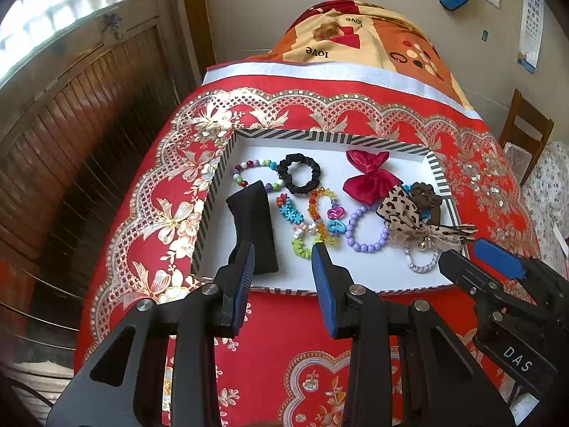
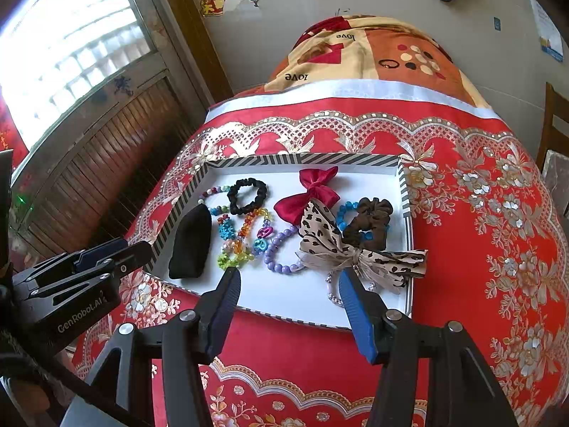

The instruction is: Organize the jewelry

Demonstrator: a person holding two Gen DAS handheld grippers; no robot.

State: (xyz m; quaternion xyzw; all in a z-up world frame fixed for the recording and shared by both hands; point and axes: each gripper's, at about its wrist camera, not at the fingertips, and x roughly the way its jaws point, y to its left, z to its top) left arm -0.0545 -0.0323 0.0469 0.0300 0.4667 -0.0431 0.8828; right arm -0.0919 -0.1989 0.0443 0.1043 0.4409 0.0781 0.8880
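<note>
A white tray with a striped rim (image 1: 249,134) (image 2: 295,158) sits on the red floral cloth. It holds a black pouch (image 1: 253,220) (image 2: 192,240), a black scrunchie (image 1: 298,172) (image 2: 248,195), a red satin bow (image 1: 370,179) (image 2: 310,194), a leopard bow (image 1: 409,220) (image 2: 330,245), a brown scrunchie (image 1: 428,199) (image 2: 370,222), a purple bead bracelet (image 1: 366,229) (image 2: 279,251), several colourful bead bracelets (image 1: 309,220) (image 2: 242,238) and a silver bracelet (image 1: 423,261) (image 2: 332,290). My left gripper (image 1: 284,252) is open above the tray's near edge. My right gripper (image 2: 290,277) is open there too, beside the silver bracelet.
The table's left edge drops toward a wooden door (image 1: 71,135). A patterned blanket (image 1: 359,35) is heaped behind the tray. A wooden chair (image 1: 526,131) stands at the right. Each gripper shows in the other's view: right (image 1: 498,284), left (image 2: 81,267).
</note>
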